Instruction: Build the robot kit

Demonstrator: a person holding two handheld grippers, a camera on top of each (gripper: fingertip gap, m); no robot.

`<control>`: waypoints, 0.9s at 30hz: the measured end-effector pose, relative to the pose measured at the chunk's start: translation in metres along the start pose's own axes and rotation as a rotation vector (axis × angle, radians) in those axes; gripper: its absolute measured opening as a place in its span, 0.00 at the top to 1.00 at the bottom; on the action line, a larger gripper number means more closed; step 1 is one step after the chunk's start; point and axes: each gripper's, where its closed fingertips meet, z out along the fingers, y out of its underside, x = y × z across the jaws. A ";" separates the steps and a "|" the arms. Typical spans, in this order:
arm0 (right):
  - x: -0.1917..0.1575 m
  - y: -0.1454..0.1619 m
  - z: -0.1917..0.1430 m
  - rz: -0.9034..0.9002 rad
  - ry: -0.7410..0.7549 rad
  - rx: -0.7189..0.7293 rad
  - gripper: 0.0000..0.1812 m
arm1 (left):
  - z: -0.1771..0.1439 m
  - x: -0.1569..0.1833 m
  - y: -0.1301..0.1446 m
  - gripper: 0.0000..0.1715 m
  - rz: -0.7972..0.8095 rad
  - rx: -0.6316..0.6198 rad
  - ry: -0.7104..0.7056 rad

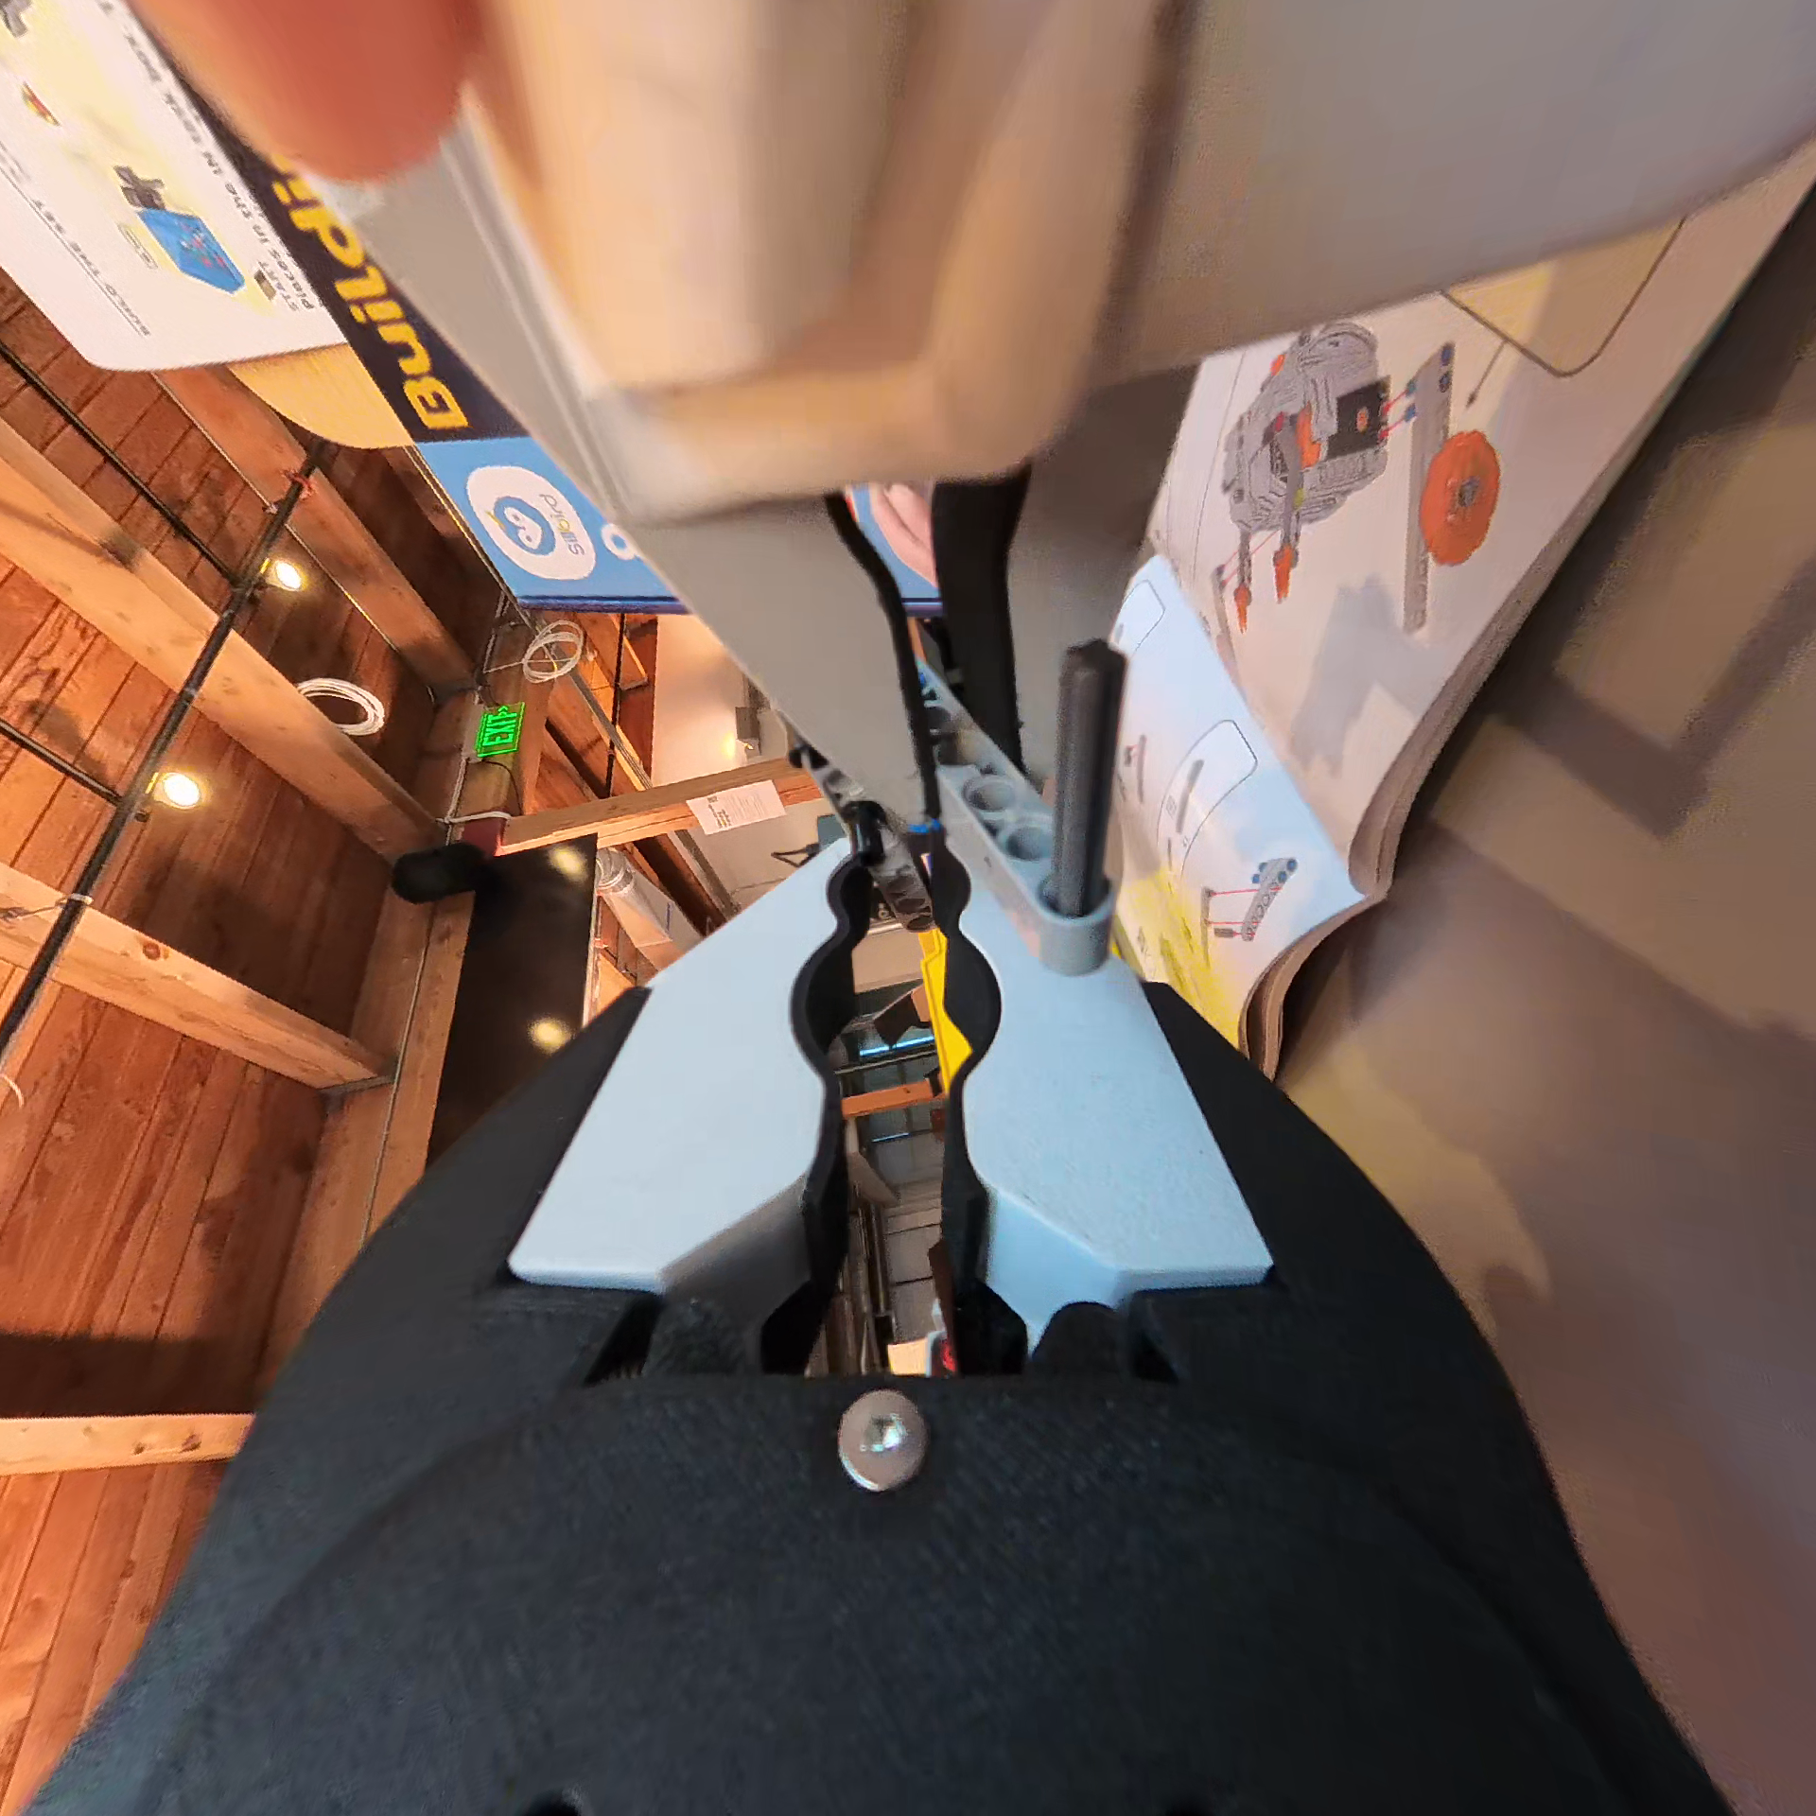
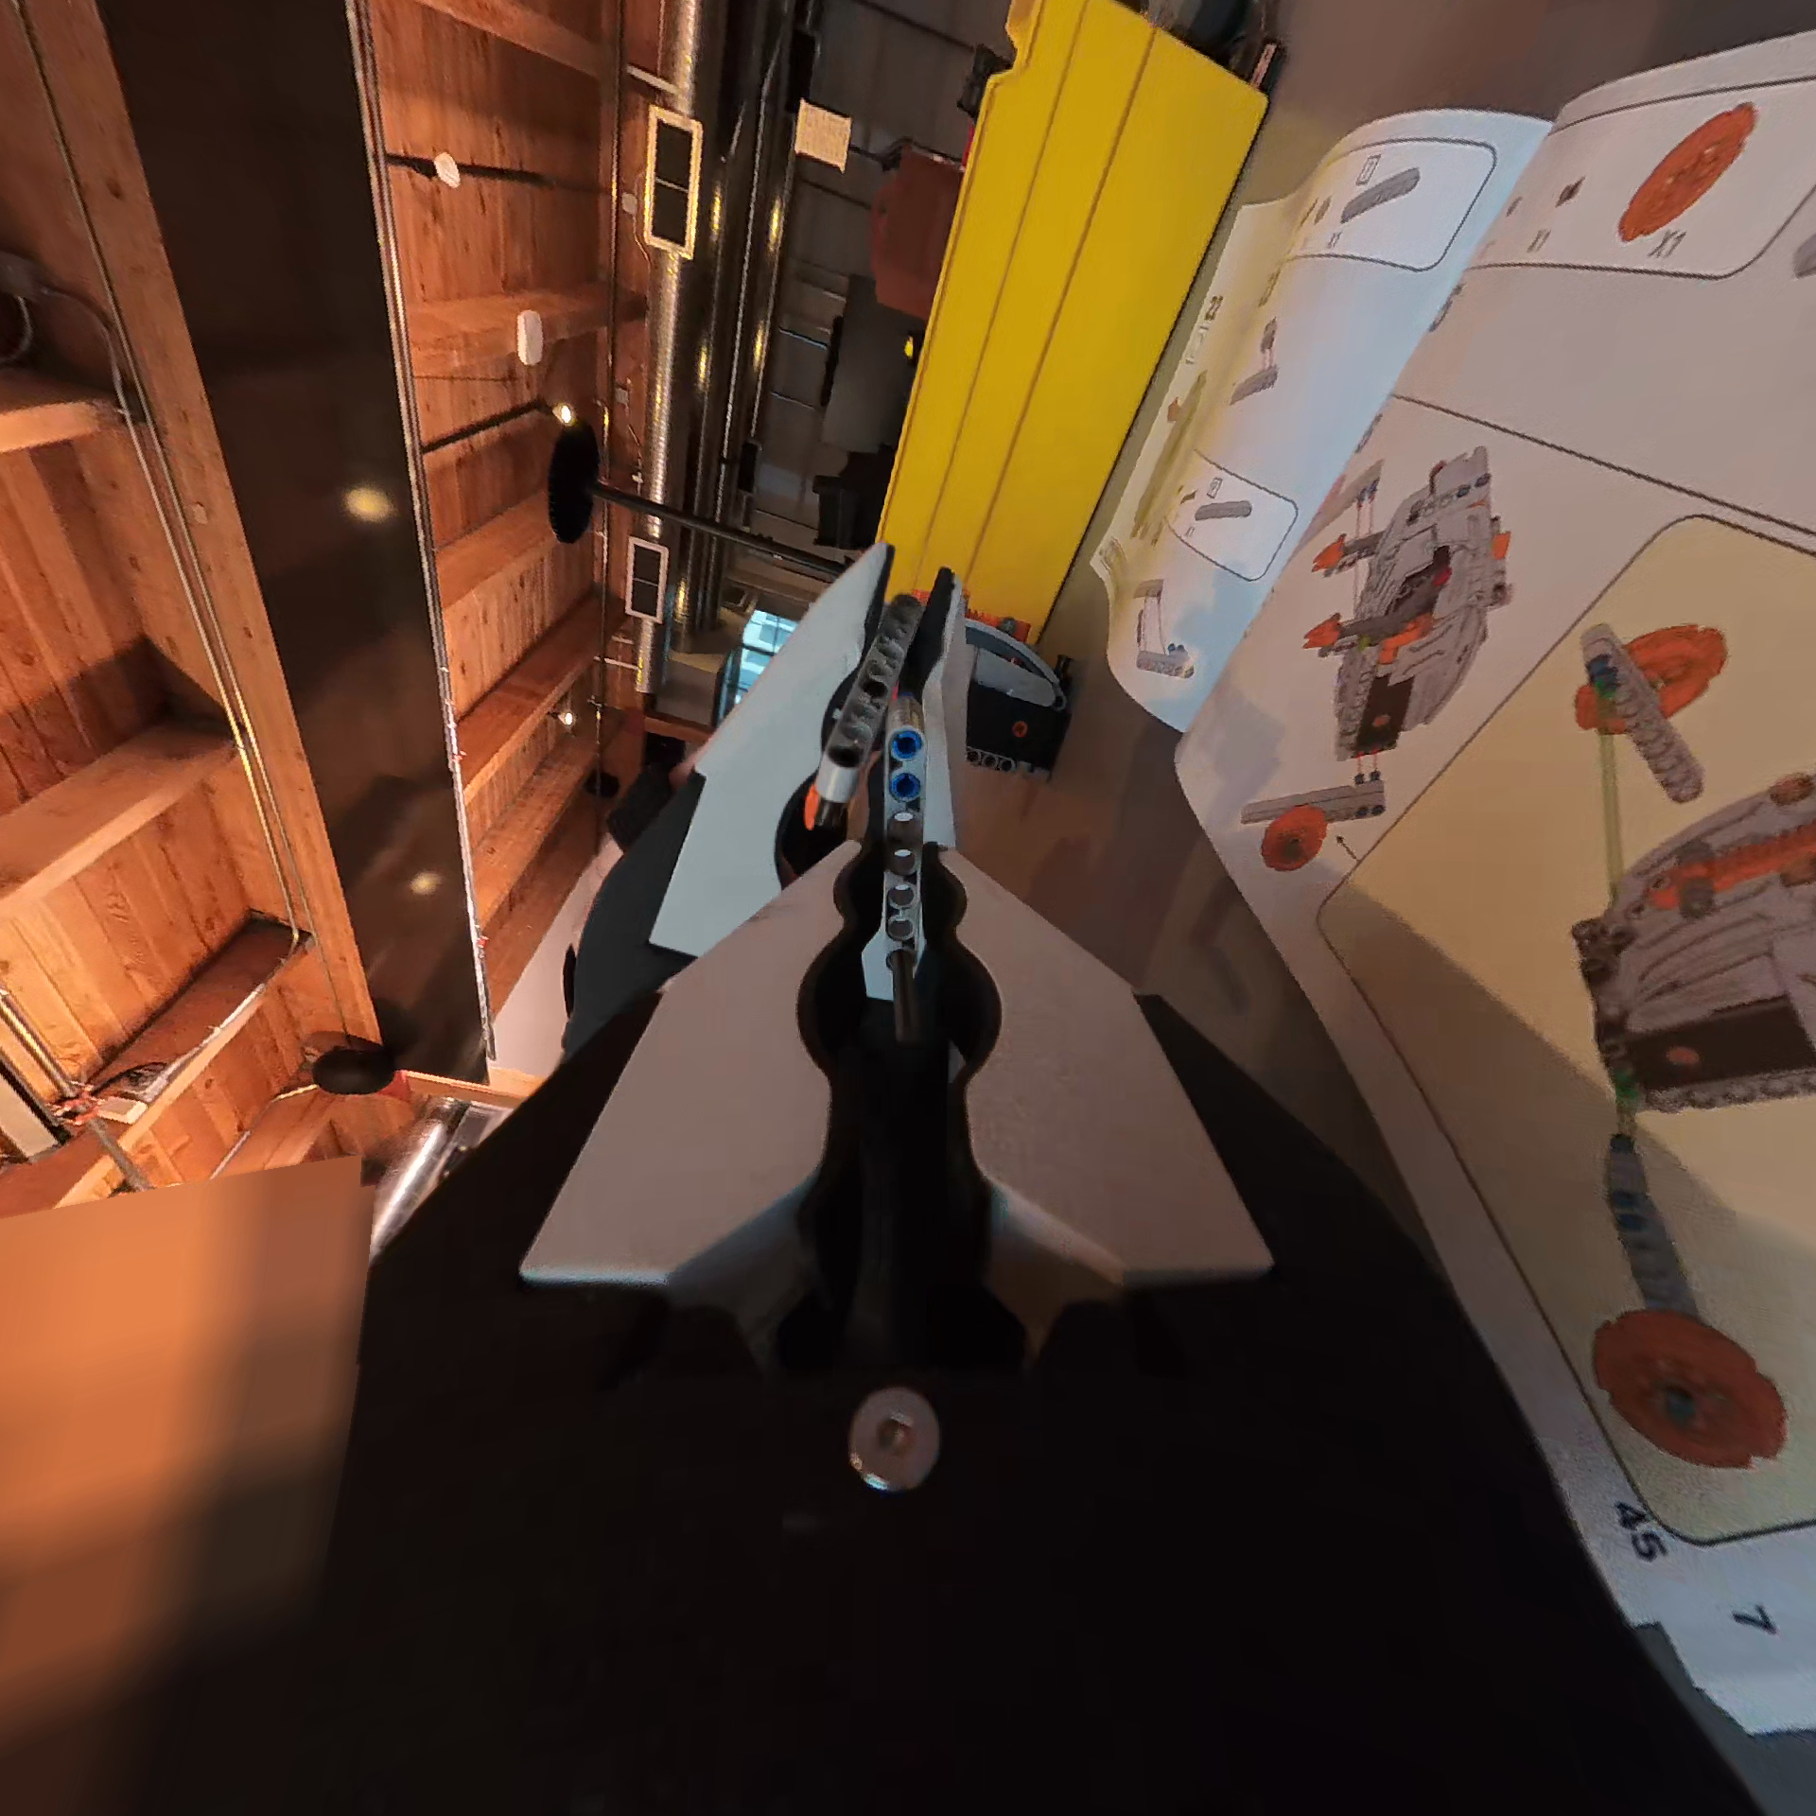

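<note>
**Both grippers clamped on toy beams above an open manual**

The right gripper [image 2: 899,889] pinches a grey holed beam [image 2: 900,865] with blue pins and a black axle [image 2: 906,1002] at its near end. Just ahead, the left gripper [image 1: 899,889] grips a second grey beam [image 2: 875,668]. An open instruction booklet [image 2: 1474,550] lies to their right; a yellow bin [image 2: 1061,295] stands beyond.

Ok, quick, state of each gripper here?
Left gripper: shut on a grey holed beam carrying a black axle.
Right gripper: shut on the same grey holed beam.
</note>
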 end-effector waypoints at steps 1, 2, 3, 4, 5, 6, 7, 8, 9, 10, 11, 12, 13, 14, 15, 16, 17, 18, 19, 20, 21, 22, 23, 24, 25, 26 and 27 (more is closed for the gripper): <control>0.000 -0.001 -0.001 0.013 -0.012 0.010 0.98 | 0.000 -0.001 -0.001 0.95 0.008 -0.001 -0.004; 0.000 -0.003 -0.001 0.024 -0.019 0.020 0.98 | 0.000 -0.002 -0.003 0.95 0.015 0.002 -0.010; 0.001 -0.003 -0.001 0.035 -0.026 0.023 0.98 | -0.001 -0.002 -0.005 0.95 0.020 0.006 -0.010; 0.001 -0.002 0.000 0.045 -0.034 0.019 0.97 | -0.002 -0.002 -0.007 0.95 0.024 0.005 -0.007; 0.002 -0.002 0.001 0.052 -0.038 0.019 0.97 | -0.002 -0.003 -0.009 0.95 0.032 0.003 -0.005; 0.002 -0.001 0.002 0.056 -0.042 0.022 0.97 | -0.003 -0.003 -0.010 0.95 0.042 0.002 -0.006; 0.003 -0.002 0.001 0.058 -0.044 0.025 0.98 | -0.003 -0.003 -0.011 0.95 0.049 0.000 -0.002; 0.003 -0.004 -0.001 0.067 -0.047 0.037 0.98 | -0.003 -0.004 -0.011 0.95 0.055 -0.003 -0.005; 0.003 -0.006 -0.002 0.073 -0.053 0.049 0.98 | -0.003 -0.005 -0.012 0.94 0.067 -0.003 -0.013; 0.002 -0.007 -0.004 0.076 -0.061 0.053 0.98 | -0.004 -0.005 -0.013 0.93 0.084 -0.001 -0.019; 0.002 -0.008 -0.005 0.078 -0.064 0.055 0.98 | -0.005 -0.004 -0.014 0.93 0.096 0.005 -0.021; 0.002 -0.008 -0.005 0.079 -0.066 0.054 0.98 | -0.007 -0.004 -0.017 0.92 0.101 0.017 -0.025; 0.002 -0.008 -0.005 0.081 -0.070 0.052 0.98 | -0.008 -0.004 -0.020 0.92 0.106 0.030 -0.031; 0.002 -0.008 -0.005 0.083 -0.074 0.050 0.98 | -0.010 -0.004 -0.023 0.91 0.111 0.041 -0.037; 0.003 -0.008 -0.005 0.080 -0.070 0.052 0.98 | -0.012 -0.004 -0.025 0.91 0.111 0.051 -0.041; 0.003 -0.008 -0.005 0.073 -0.066 0.053 0.98 | -0.013 -0.005 -0.026 0.91 0.109 0.059 -0.044; 0.003 -0.009 -0.006 0.071 -0.067 0.051 0.98 | -0.013 -0.005 -0.027 0.90 0.110 0.063 -0.048; 0.003 -0.009 -0.006 0.072 -0.070 0.051 0.98 | -0.013 -0.005 -0.027 0.90 0.111 0.065 -0.051; 0.003 -0.009 -0.007 0.076 -0.074 0.054 0.98 | -0.013 -0.005 -0.027 0.89 0.112 0.065 -0.053; 0.003 -0.010 -0.008 0.082 -0.080 0.055 0.98 | -0.014 -0.005 -0.027 0.88 0.113 0.067 -0.051; 0.004 -0.009 -0.008 0.089 -0.089 0.053 0.98 | -0.014 -0.005 -0.027 0.88 0.118 0.071 -0.051; 0.003 -0.009 -0.009 0.098 -0.101 0.051 0.98 | -0.015 -0.005 -0.028 0.88 0.123 0.077 -0.054; 0.003 -0.009 -0.009 0.110 -0.118 0.052 0.98 | -0.016 -0.005 -0.028 0.88 0.127 0.084 -0.053; 0.001 -0.009 -0.009 0.123 -0.137 0.052 0.98 | -0.016 -0.005 -0.028 0.87 0.128 0.087 -0.050; 0.001 -0.009 -0.009 0.129 -0.150 0.049 0.98 | -0.017 -0.005 -0.028 0.86 0.128 0.087 -0.045; 0.001 -0.009 -0.010 0.130 -0.150 0.047 0.98 | -0.018 -0.005 -0.027 0.84 0.127 0.085 -0.038; 0.002 -0.009 -0.010 0.125 -0.144 0.047 0.98 | -0.018 -0.004 -0.026 0.83 0.124 0.085 -0.027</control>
